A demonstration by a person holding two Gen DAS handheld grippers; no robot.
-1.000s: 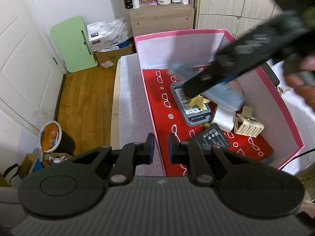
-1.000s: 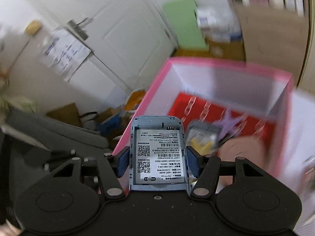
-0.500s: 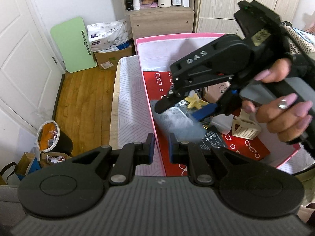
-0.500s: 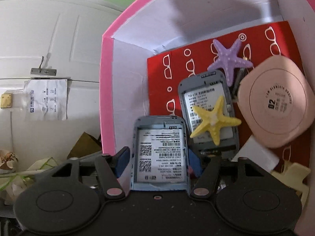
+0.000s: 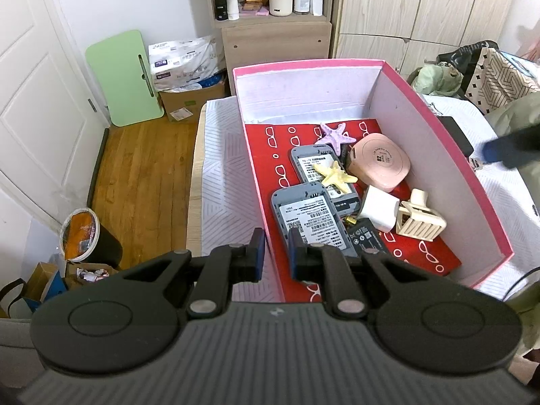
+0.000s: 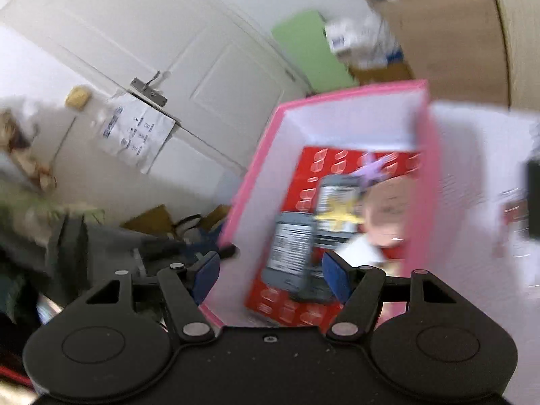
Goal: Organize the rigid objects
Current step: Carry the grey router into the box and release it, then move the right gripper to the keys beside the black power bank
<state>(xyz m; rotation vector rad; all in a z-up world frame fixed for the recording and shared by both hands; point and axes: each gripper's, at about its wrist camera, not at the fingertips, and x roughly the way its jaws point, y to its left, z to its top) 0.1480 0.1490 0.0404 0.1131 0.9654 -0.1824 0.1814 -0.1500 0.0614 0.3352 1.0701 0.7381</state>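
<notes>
A pink box (image 5: 438,141) with a red patterned floor stands on the bed. Its left wall runs between the pads of my left gripper (image 5: 275,256), which is shut on it. Inside, a grey device (image 5: 314,219) lies label up by that wall. Beside it are a second grey device (image 5: 317,168) under a yellow starfish (image 5: 334,175), a purple starfish (image 5: 334,133), a pink round case (image 5: 379,162), a white adapter (image 5: 378,207), a cream clip (image 5: 420,222) and a black battery (image 5: 366,239). My right gripper (image 6: 270,270) is open and empty above the box's near end, over the grey device (image 6: 290,249).
The box sits on a white striped bed cover (image 5: 222,168). A black flat object (image 5: 455,135) lies right of the box, with clothes (image 5: 438,77) behind. Left of the bed are wooden floor (image 5: 141,168), a green board (image 5: 125,77), a lined bin (image 5: 84,236) and a door.
The right gripper let go of the grey device, which now lies in the box by the left wall. It then drew back out to the right. The left gripper stayed put.
</notes>
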